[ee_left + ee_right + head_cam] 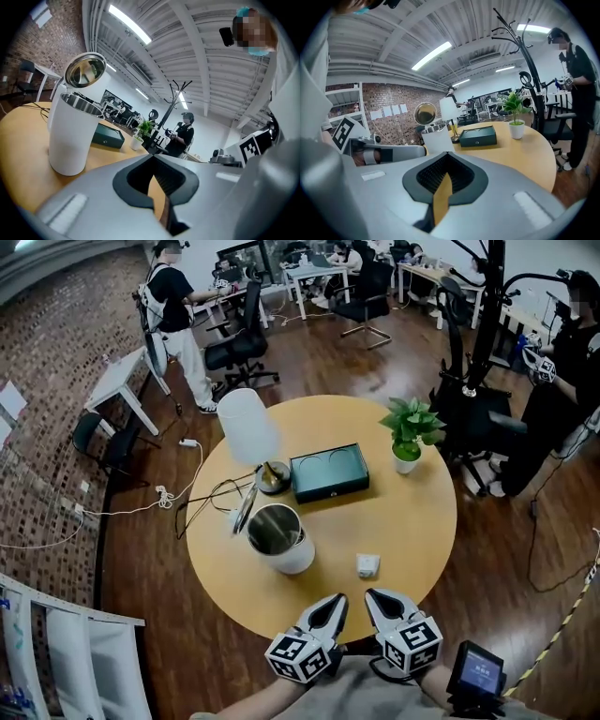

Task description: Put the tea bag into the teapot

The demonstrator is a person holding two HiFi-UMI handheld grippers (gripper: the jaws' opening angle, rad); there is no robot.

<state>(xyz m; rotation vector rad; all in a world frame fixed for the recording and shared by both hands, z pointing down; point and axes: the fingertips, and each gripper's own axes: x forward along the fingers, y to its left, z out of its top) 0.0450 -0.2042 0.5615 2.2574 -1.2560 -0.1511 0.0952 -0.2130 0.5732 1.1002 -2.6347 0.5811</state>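
Seeing left gripper (336, 604) and right gripper (373, 598) clenched empty, I'd knock the tea bag (367, 565) away unless they open.

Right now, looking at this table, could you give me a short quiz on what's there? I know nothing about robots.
1. True or false: the tea bag already lies inside the teapot.
2. Which stands nearest the potted plant? A: the green box. B: the teapot. C: the tea bag.
3. Is the teapot's lid open or closed?

Key
1. False: it lies on the table, apart from the teapot.
2. A.
3. Open, tipped up.
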